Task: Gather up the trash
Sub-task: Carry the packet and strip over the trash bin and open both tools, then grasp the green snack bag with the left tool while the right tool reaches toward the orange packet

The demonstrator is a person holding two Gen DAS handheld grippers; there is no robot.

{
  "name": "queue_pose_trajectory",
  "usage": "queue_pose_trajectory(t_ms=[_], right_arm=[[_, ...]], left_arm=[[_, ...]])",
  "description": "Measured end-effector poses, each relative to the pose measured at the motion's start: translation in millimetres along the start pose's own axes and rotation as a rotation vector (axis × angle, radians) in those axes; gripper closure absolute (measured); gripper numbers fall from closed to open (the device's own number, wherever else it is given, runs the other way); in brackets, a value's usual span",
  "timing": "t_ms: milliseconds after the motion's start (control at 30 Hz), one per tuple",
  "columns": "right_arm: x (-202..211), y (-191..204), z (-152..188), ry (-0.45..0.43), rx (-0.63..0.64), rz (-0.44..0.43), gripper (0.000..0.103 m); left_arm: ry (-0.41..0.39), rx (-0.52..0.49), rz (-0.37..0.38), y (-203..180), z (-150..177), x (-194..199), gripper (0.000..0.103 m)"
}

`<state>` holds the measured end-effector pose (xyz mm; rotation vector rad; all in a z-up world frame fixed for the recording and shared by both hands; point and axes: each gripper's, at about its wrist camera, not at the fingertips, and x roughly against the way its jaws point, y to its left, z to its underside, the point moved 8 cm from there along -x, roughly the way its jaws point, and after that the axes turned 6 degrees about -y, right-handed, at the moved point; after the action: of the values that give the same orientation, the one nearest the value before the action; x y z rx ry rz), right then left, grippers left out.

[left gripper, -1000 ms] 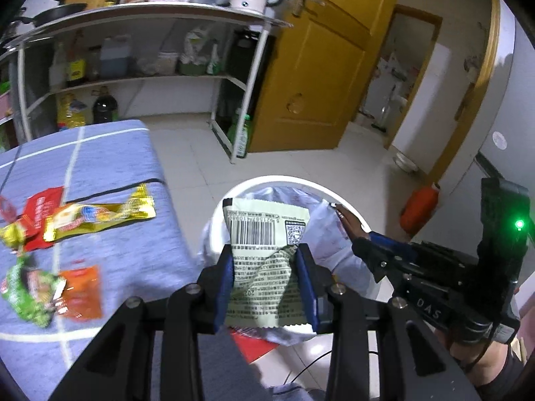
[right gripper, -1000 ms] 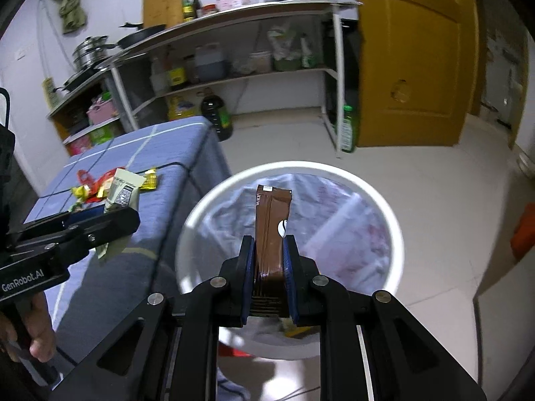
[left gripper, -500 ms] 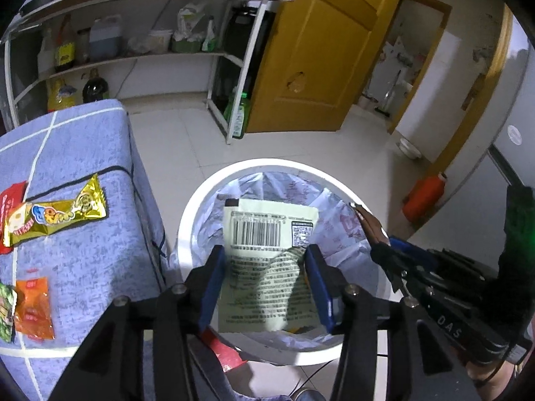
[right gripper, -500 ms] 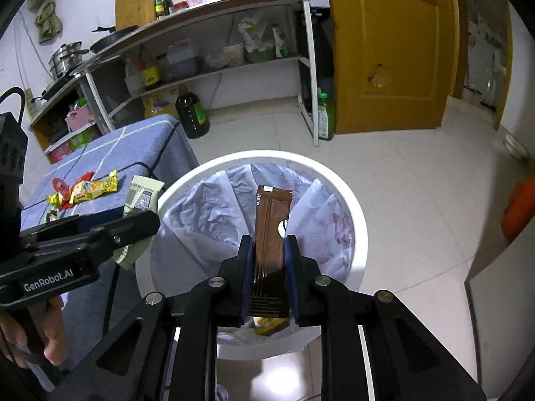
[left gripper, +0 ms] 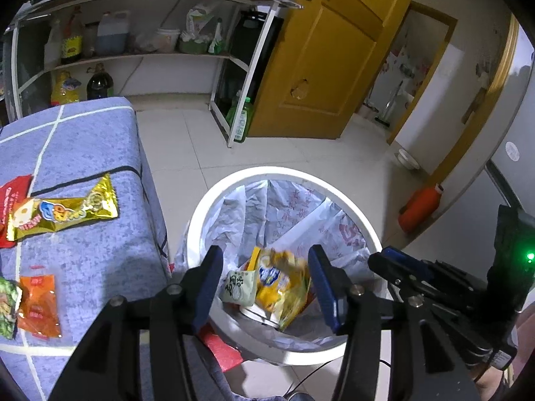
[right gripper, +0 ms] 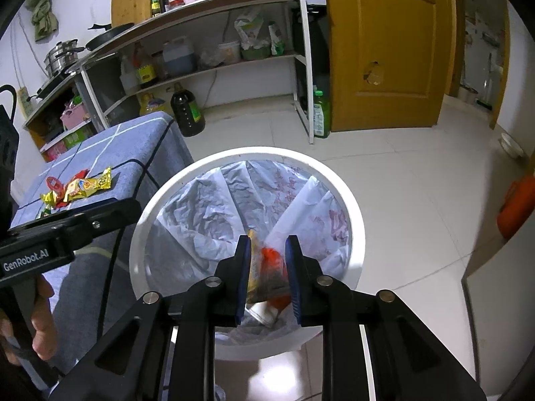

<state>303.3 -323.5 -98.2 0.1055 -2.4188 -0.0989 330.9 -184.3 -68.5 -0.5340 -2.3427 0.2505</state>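
Note:
A white trash bin [left gripper: 207, 207] lined with a white bag stands on the floor beside the blue-clothed table [left gripper: 83, 140]. My left gripper [left gripper: 265, 284] is open and empty above the bin. The pale green packet [left gripper: 238, 287] lies inside with yellow wrappers [left gripper: 281, 280]. My right gripper [right gripper: 265, 277] is open and empty above the bin [right gripper: 187, 177]; wrappers [right gripper: 267, 277] lie in the bin below it. On the table lie a gold wrapper [left gripper: 63, 212], a red wrapper [left gripper: 13, 190], an orange packet [left gripper: 38, 304] and a green packet [left gripper: 6, 304].
A metal shelf rack [right gripper: 214, 67] with bottles and pots stands behind the table. A yellow door [right gripper: 384, 43] is at the back. An orange object [left gripper: 418, 207] lies on the tiled floor at right. A white bowl [left gripper: 408, 160] sits near the doorway.
Both grippers opened over the bin. The pale green packet dropped from the left gripper and the brown packet from the right gripper into the bin.

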Motion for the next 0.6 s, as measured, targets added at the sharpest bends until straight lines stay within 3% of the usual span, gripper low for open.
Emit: queue_pose_trajectory(t_ms=[300, 600], right_arm=[[13, 10, -8, -0.036, 0.007, -0.027, 0.081], [26, 41, -14, -0.072, 0.063, -0.079, 0.081]], left_arm=[[-0.061, -0.014, -0.005, 3, -7, 33, 0.048], [-0.127, -0.008, -0.04, 29, -6, 81, 0.048]])
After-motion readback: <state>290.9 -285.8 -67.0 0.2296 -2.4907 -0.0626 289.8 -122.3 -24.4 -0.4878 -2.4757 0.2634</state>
